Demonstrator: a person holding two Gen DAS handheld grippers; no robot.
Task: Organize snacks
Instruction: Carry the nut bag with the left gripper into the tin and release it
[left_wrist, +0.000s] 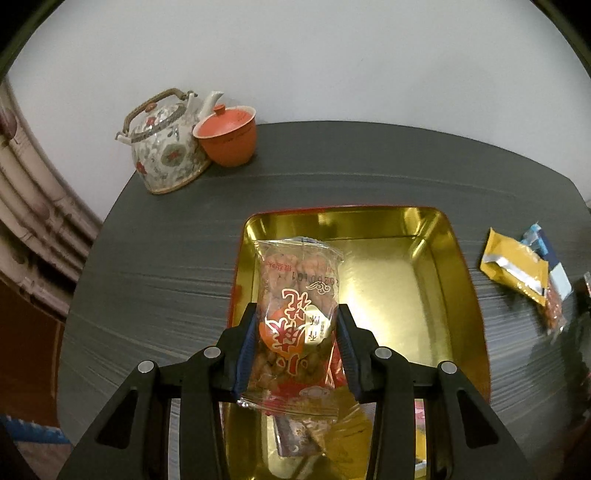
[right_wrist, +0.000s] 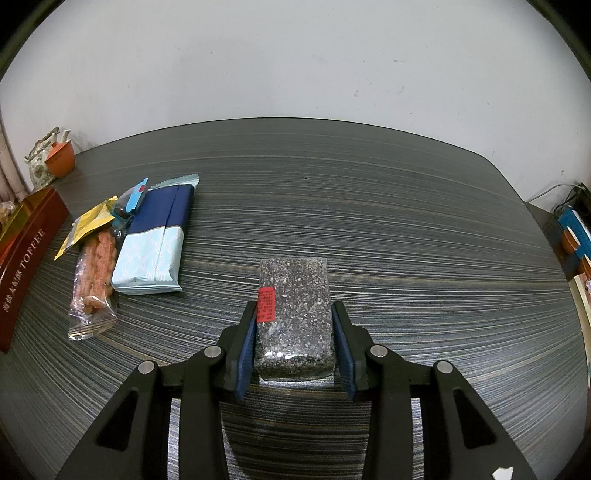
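Altogether one clear snack pack (left_wrist: 295, 321), one tin (left_wrist: 436, 229), four loose packets (right_wrist: 147, 243).

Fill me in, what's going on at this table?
A person with two handheld grippers is sorting snacks. The left gripper is clamped on a clear twist-snack packet over the open gold tin. The right gripper straddles a dark speckled block lying on the table. More packets wait beside the tin.

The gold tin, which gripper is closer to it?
Left. The left gripper hangs right over the gold tin holding a snack bag; the right gripper is off beside it.
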